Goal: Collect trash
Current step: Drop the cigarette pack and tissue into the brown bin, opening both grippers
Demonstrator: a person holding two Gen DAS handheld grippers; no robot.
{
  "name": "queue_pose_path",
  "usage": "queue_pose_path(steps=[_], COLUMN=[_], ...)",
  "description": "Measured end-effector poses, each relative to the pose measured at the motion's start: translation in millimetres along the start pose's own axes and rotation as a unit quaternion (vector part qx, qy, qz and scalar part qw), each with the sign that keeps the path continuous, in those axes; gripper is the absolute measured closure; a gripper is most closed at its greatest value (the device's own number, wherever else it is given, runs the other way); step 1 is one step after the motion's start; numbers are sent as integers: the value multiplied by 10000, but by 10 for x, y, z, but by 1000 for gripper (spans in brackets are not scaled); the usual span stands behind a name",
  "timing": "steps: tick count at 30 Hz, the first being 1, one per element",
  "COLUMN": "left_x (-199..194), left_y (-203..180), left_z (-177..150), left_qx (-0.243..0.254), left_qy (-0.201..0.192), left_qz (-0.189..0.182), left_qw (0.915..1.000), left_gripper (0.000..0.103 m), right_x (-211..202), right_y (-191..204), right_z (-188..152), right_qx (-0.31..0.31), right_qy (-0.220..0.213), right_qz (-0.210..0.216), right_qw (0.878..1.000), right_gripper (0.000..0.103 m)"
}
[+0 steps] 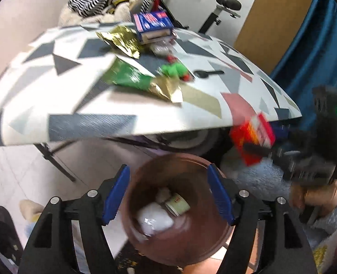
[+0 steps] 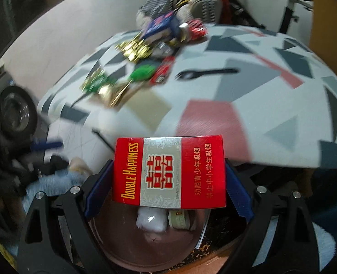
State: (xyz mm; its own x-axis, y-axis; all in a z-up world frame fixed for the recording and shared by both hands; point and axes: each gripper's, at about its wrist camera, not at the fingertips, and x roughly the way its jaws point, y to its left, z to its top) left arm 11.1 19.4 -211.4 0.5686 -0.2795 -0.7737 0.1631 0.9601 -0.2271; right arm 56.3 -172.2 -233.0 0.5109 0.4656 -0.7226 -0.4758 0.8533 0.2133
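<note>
One red cigarette pack point(image 2: 169, 171) clamped in right claw point(image 2: 168, 180) — above brown bin point(image 2: 127, 246), left claw point(image 1: 168, 196) spread wide

Layout. The bin point(image 1: 177, 207) stands on the floor below the near edge of the worktop point(image 1: 54, 105). A paper cup point(image 1: 177, 204) and a wad point(image 1: 154, 220) lie in the bin, cup at 3 o'clock of the wad. The right tongs point(image 2: 168, 171) hold the cigarette pack point(image 2: 169, 171) above the bin. Wrappers point(image 1: 143, 82) lie mid-worktop, the fork point(image 1: 208, 73) at their 3 o'clock, the box point(image 1: 153, 26) at 12 o'clock.
</note>
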Motion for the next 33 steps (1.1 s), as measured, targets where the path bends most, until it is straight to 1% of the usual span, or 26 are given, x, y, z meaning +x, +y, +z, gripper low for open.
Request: queue_pose_path(steps=[3,5,10,15,20,22,24,27,33], left_x=[-79,-148,-242,-255,-259,-261,-260,-260,-265], left_y=[75,158,268,339,378,385,385,381,372], left_z=[60,71,19,-19,-44,-45,-44,-40,-26], left_qx=[-84,-193,-415,-541,-602,-604,-596,-596,-568], left_qy=[-128,-201,-271,-265,-267,-271,-274,-279,-300], left_qz=[138,211,319,389,410,406,412,411,416], left_qw=[9998,9994,9983,9974,9970,9970,9970,9970,9971], left_gripper=[34,34,34,34,34,34,34,34,34], right_x=[118,206,437,648,738,747,760,729,564], right_y=[159,286,467,538,552,559,538,533,474], right_z=[-118,-193,-328,-404,-452,-465,-459,-449,-373], right_qx=[-195,-446,-836,-944,-905,-887,-874,-870,-802], right_qy=[216,355,624,905,1072,1103,1108,1031,685], right_qz=[162,250,446,425,372,348,329,285,110], right_qw=[9994,9981,9935,9905,9894,9893,9894,9904,9944], right_gripper=[14,14,14,13,13,13,8,6,6])
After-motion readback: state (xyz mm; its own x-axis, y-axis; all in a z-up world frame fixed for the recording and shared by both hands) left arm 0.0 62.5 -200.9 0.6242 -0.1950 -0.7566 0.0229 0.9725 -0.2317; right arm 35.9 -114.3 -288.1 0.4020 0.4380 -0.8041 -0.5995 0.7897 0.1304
